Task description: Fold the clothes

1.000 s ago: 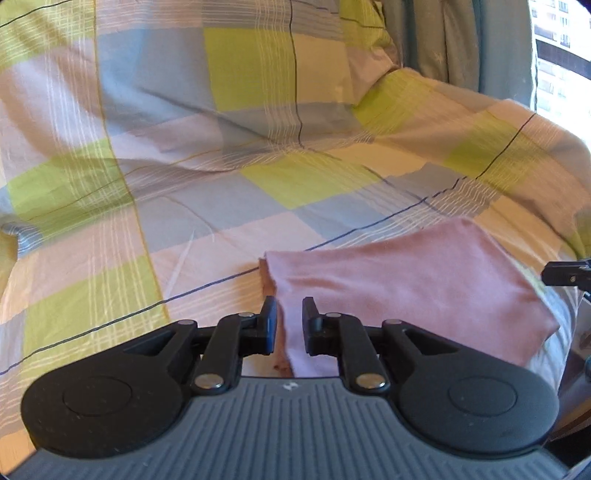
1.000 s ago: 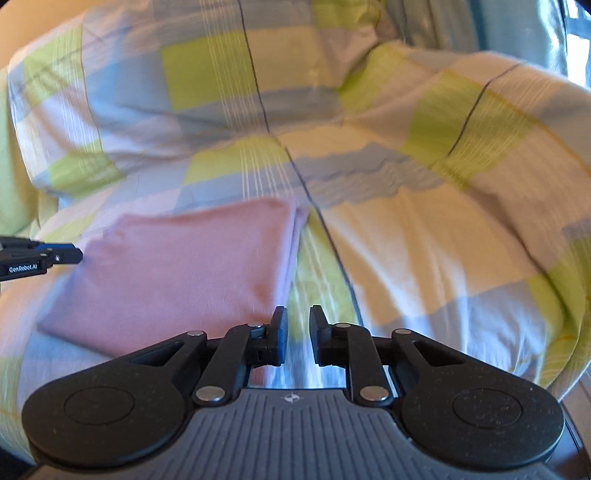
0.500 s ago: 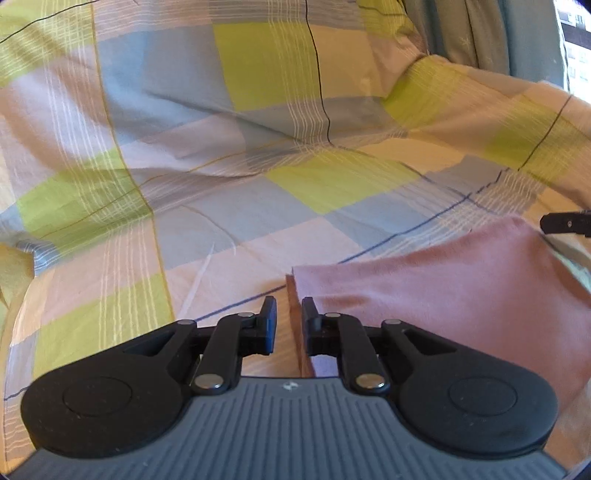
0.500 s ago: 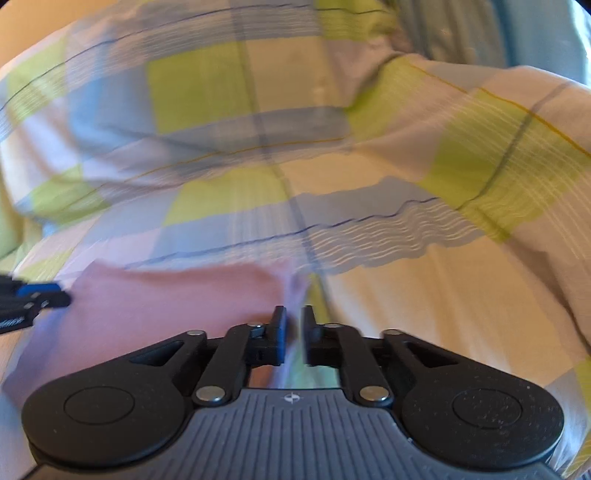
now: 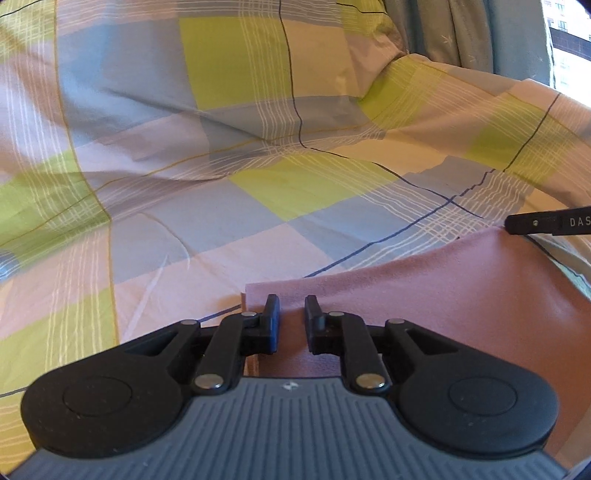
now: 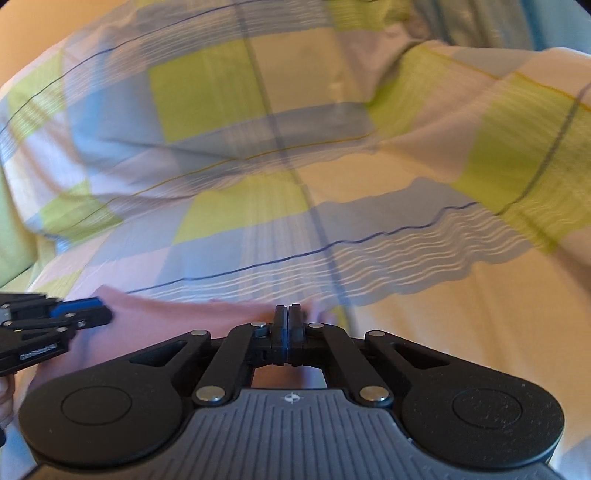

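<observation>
A folded pink cloth (image 5: 461, 291) lies on the checked bedspread (image 5: 258, 166). My left gripper (image 5: 291, 302) is open, its fingers set over the cloth's near left corner, with the cloth showing in the narrow gap between them. The other gripper's tip (image 5: 550, 221) shows at the cloth's far right corner. In the right wrist view the pink cloth (image 6: 184, 321) lies low in frame. My right gripper (image 6: 287, 312) has its fingers pressed together at the cloth's right edge, and cloth shows beneath the fingers. The left gripper (image 6: 74, 314) shows at the left.
The bedspread (image 6: 295, 166) in green, blue and cream checks rises in soft mounds behind the cloth. Grey-green curtains (image 5: 480, 33) and a bright window (image 5: 569, 40) stand at the far right.
Both grippers have moved down close to the pink cloth's corners. The right gripper's fingers have closed at the cloth's right edge. The left gripper stays open.
</observation>
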The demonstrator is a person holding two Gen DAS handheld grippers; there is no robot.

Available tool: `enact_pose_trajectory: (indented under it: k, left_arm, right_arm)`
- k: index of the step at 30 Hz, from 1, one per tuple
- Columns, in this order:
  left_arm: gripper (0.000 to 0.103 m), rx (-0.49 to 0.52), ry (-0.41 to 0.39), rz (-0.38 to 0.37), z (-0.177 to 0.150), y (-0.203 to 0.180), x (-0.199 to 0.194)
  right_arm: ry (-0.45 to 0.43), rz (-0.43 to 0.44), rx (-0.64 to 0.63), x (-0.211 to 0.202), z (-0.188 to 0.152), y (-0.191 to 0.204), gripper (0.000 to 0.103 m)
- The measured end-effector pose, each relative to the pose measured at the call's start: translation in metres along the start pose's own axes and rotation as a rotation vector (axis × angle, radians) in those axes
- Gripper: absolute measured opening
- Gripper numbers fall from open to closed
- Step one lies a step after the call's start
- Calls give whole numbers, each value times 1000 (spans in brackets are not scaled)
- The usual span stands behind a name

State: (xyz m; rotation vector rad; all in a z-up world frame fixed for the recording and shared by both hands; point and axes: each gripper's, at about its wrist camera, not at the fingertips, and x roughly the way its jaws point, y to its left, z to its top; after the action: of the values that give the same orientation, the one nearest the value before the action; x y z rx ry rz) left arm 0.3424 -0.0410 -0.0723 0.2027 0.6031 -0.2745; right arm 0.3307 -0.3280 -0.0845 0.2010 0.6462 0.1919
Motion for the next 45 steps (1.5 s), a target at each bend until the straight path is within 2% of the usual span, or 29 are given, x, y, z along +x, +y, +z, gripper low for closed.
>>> enact_pose_trajectory:
  k: [2, 4, 6, 8, 10, 12, 14, 16, 21, 27, 34, 39, 42, 45]
  left_arm:
    - [12, -27, -5, 18, 0, 6, -3]
    - [11, -26, -30, 14, 2, 5, -7]
    - [11, -7, -53, -19, 4, 0, -9]
    - [11, -1, -45, -12, 3, -1, -6]
    - [12, 6, -37, -5, 3, -1, -4]
    - [13, 12, -30, 2, 2, -2, -2]
    - [13, 19, -22, 9, 2, -2, 1]
    - [13, 26, -14, 16, 1, -3, 3]
    - [13, 41, -3, 30, 1, -4, 6]
    - [14, 51, 11, 39, 1, -4, 2]
    - [14, 116, 41, 58, -3, -3, -14]
    - [17, 277, 12, 80, -11, -12, -40]
    - [30, 383, -19, 32, -21, -21, -58]
    - [36, 520, -31, -32, -38, -39, -75]
  right_arm:
    - [-19, -61, 17, -3, 0, -8, 20]
    - [-51, -57, 49, -9, 0, -13, 20]
    - [-95, -14, 23, -18, 3, -2, 20]
    - [-117, 55, -24, -22, 4, 16, 19]
    - [-85, 122, -85, -18, 1, 34, 19]
    - [-13, 132, -158, -5, -4, 48, 19]
    - [22, 100, -183, 4, -8, 50, 19]
    - [22, 76, -157, 5, -6, 43, 12]
    - [16, 30, -123, 3, -5, 27, 9]
    - [16, 6, -163, 1, -7, 30, 9]
    - [27, -25, -155, -6, -5, 28, 10]
    - [26, -39, -173, -23, -5, 33, 17]
    - [11, -14, -244, -45, -12, 49, 25]
    - [0, 33, -375, -75, -30, 77, 40]
